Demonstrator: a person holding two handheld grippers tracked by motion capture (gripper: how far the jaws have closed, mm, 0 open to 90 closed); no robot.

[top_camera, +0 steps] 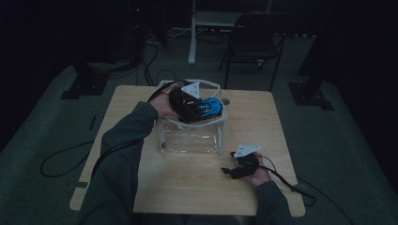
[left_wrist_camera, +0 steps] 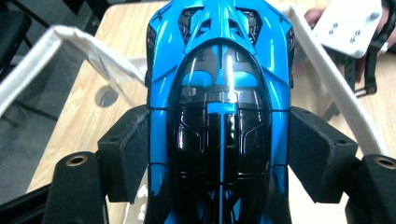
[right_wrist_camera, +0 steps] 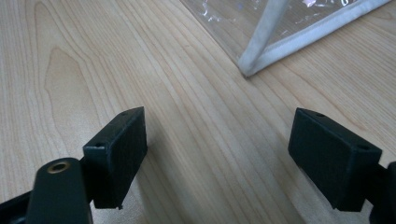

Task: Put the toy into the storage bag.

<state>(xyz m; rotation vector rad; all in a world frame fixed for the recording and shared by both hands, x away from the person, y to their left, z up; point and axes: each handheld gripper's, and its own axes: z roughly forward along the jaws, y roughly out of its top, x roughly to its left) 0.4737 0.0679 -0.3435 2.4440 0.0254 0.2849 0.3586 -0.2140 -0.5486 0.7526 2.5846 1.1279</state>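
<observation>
We're gripping a glossy blue-and-black toy car w/ left tool, over the clear white-trimmed plastic bag. Right tool is resting released on light wooden bench.

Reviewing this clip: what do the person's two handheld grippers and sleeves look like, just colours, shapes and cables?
Both the left gripper and the right gripper are black, each topped by a pale grey three-cornered plate and trailing a black cable. In the right gripper view its jaws are blocky black pads, with a brass-coloured eyelet on the arm behind one. The person's sleeves are dark, greyish green.
</observation>
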